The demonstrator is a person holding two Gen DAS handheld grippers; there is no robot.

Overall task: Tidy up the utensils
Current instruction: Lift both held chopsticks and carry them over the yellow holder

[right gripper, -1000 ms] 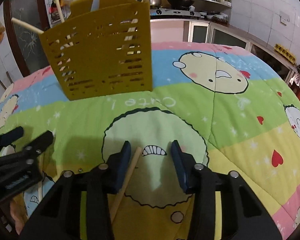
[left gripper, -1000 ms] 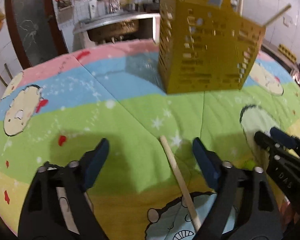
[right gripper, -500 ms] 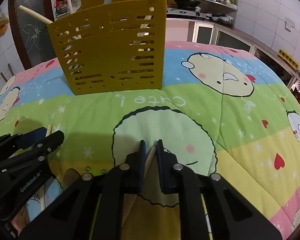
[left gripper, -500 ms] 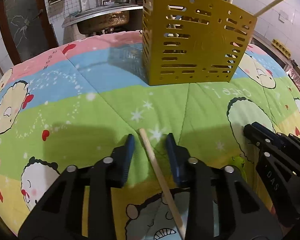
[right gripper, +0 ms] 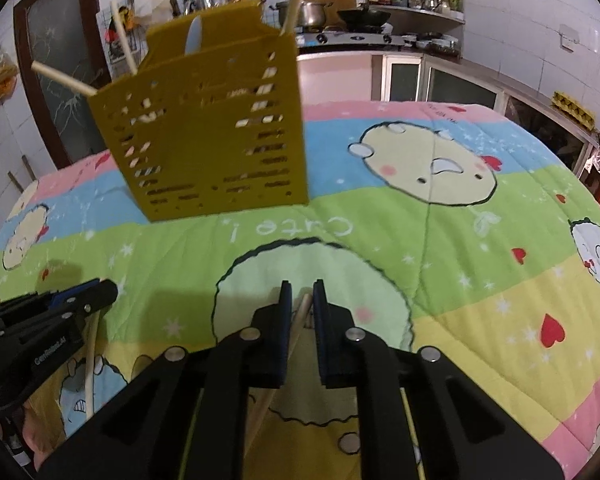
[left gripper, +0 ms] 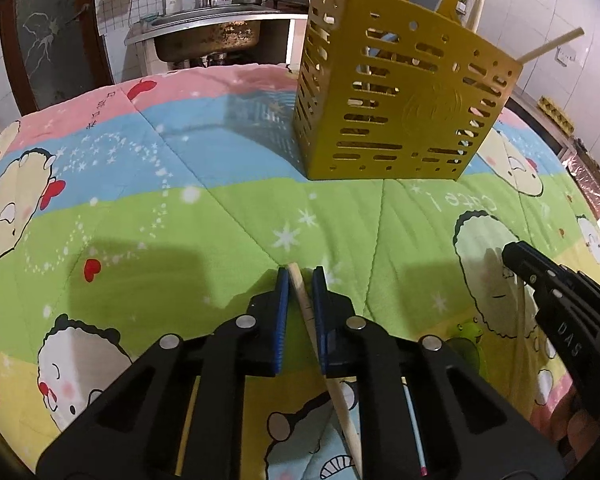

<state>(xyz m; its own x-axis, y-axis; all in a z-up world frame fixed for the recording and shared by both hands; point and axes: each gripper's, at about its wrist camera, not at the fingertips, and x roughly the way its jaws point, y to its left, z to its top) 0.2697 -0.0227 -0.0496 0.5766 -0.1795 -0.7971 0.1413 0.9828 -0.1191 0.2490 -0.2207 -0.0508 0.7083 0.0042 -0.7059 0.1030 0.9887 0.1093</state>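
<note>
A: What has the left gripper (left gripper: 300,276) got?

B: Its jaws have just been closing, and they now stand nearly together on a wooden chopstick (left gripper: 305,304) at the lower middle of the left wrist picture. The stick's tip pokes out just past the blue pads (left gripper: 281,312) and the rest runs down toward the bottom edge, over the cartoon quilt (left gripper: 180,208).

A: And the right gripper (right gripper: 300,288)?

B: Much the same. Its jaws have also just been closing and now pinch a second chopstick (right gripper: 302,312) at the lower middle of the right wrist picture, over a pale green cartoon figure on the quilt.

A: Where is the yellow holder (left gripper: 396,104)?

B: Upper right of centre in the left picture, standing on the quilt's blue band, well apart from both grippers. It is a slotted box with several chopsticks sticking out of the top at angles. In the right picture it sits upper left of centre.

A: Anything behind?

B: A metal sink (left gripper: 208,36) along the top of the left picture.
</note>
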